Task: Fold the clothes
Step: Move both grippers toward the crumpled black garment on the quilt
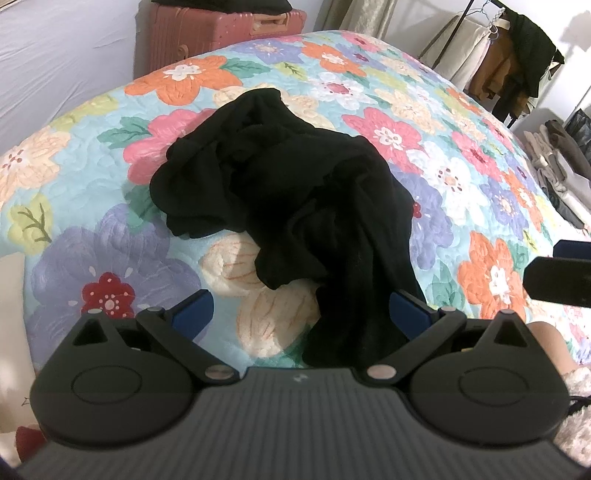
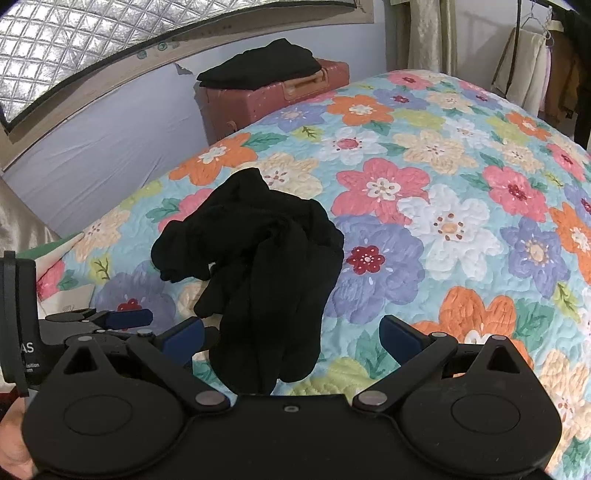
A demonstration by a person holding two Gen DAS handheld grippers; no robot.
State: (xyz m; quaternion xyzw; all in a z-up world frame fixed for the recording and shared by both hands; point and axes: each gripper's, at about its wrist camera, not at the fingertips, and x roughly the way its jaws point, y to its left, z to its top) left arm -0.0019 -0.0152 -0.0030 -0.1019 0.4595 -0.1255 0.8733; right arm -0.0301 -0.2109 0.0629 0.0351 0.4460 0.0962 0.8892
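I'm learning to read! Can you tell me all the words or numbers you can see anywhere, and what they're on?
"AS": white letters, cut off at the picture's edge, on the side of the left gripper in the right wrist view.
"isition" and "em": smaller cut-off word ends just beneath.
Small pale mark on the left gripper's grey body in its own view: too small to read.
Black garment, floral quilt, pink suitcase: no words visible.

A floral quilt [image 2: 424, 206] covers the bed; behind it a pink suitcase [image 2: 280, 96], curtains [image 2: 428, 33] and a clothes rack [image 1: 517, 62].
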